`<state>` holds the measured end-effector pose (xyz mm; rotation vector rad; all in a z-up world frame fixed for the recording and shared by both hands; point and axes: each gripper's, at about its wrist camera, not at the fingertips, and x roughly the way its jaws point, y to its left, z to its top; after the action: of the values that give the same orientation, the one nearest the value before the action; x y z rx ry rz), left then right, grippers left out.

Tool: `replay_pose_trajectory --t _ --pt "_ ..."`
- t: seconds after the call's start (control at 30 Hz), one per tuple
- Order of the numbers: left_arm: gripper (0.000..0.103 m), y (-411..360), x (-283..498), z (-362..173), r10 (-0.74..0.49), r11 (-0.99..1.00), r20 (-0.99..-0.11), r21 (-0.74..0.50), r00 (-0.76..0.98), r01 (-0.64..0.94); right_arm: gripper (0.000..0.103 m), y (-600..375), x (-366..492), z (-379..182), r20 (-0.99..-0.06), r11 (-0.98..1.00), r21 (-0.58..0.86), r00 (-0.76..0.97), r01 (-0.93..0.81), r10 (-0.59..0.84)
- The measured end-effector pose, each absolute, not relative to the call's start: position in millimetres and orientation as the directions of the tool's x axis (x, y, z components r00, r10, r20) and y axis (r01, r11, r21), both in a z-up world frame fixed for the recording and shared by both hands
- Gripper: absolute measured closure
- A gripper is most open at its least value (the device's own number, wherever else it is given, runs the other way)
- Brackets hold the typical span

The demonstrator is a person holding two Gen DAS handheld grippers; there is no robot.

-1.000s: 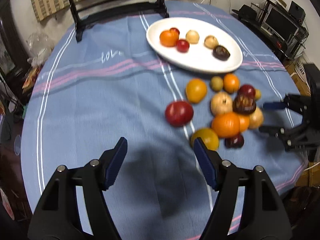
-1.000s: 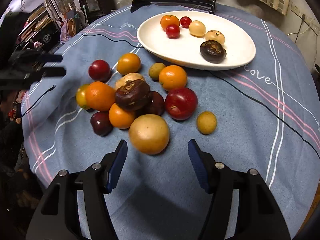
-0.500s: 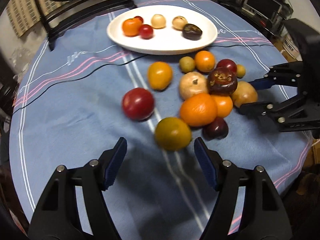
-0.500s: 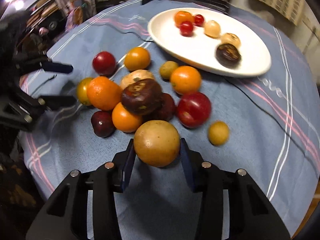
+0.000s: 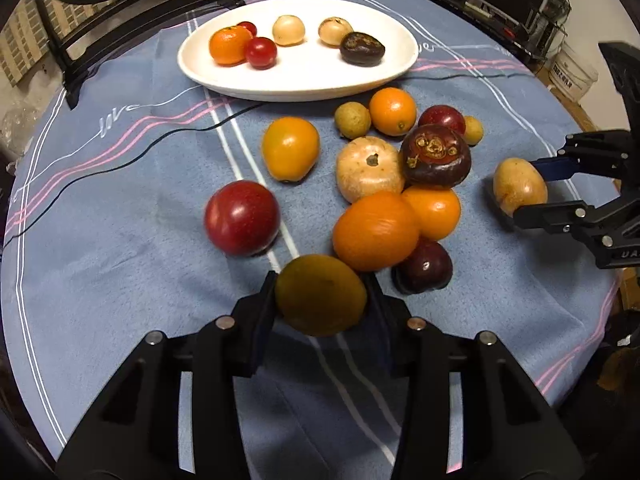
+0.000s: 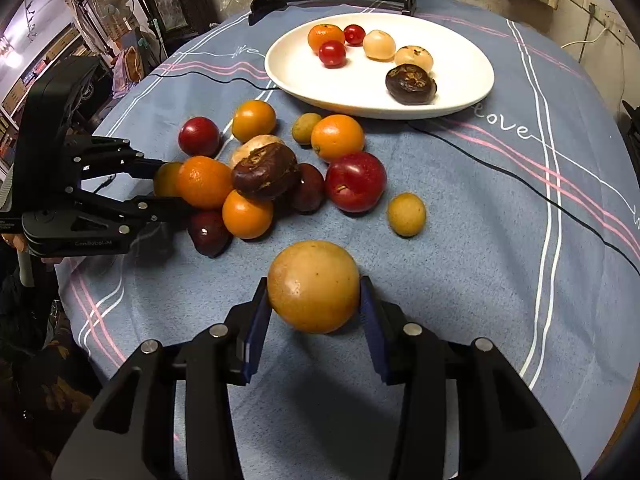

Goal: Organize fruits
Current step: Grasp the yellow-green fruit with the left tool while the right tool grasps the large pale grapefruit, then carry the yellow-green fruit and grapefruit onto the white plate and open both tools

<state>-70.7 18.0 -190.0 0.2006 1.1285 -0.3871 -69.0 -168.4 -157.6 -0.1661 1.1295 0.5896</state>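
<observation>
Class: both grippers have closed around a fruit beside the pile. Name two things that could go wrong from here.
1. The left gripper is closing on a yellow-green fruit that touches the big orange; lifting may send the stacked pile rolling.
2. The right gripper holds a smooth round tan fruit by its sides alone; it could slip on the way to the white plate.

Glossy white plate (image 5: 304,80); matt cloth tablecloth (image 5: 120,240)
</observation>
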Motion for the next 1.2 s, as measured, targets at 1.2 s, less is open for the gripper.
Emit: replay_pose_trajectory --t 1.2 --pt "0.06 18 7 -71 -0.169 0.982 -0.797 -0.084 0.58 0.171 0.059 -182 30 -72 -0.723 0.778 0.359 0.373 -0.516 0.581"
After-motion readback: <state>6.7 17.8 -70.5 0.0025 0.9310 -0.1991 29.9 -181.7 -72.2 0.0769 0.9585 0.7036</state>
